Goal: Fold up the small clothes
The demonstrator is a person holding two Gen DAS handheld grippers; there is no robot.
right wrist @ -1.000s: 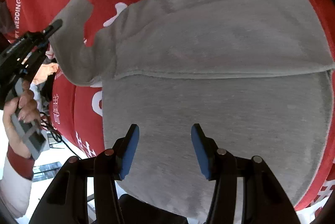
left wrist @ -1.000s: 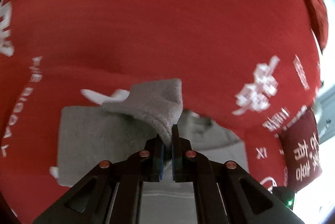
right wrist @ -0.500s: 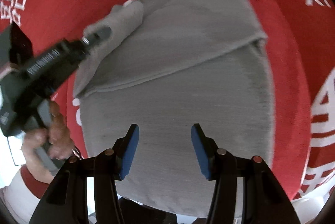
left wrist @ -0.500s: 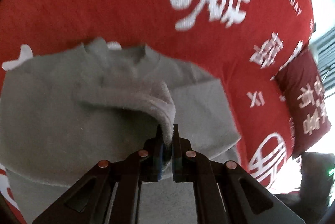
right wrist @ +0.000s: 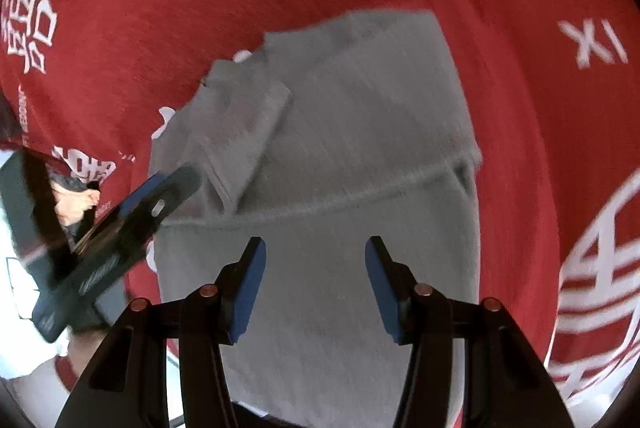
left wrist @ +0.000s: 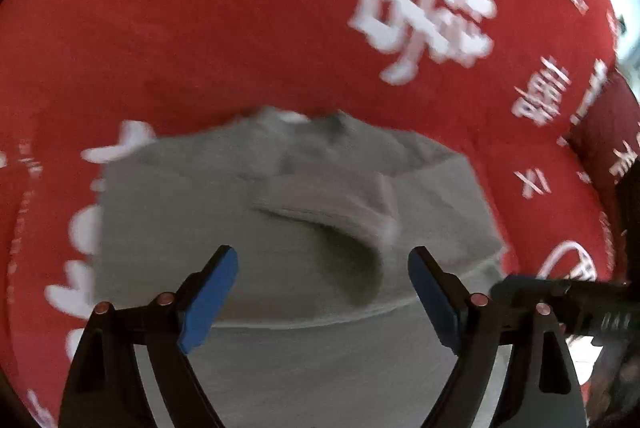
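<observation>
A small grey sweater lies flat on a red cover. Its sleeve is folded across the chest and rests there loose. My left gripper hovers just above the sleeve; its jaws are opening wide and the blue pads touch nothing. In the right wrist view the sweater fills the middle, with the folded sleeve at its left. My right gripper hangs half open over the lower body of the sweater, holding nothing. The left gripper enters that view from the left.
The red cover carries white printed characters and runs all round the sweater. A dark red pillow lies at the right edge. A person's hand holds the left gripper's handle. The right gripper's dark body juts in from the right.
The left gripper carried the sleeve across onto the sweater's chest, then opened and let it go. The right gripper shifted over the lower body, its opening unchanged.
</observation>
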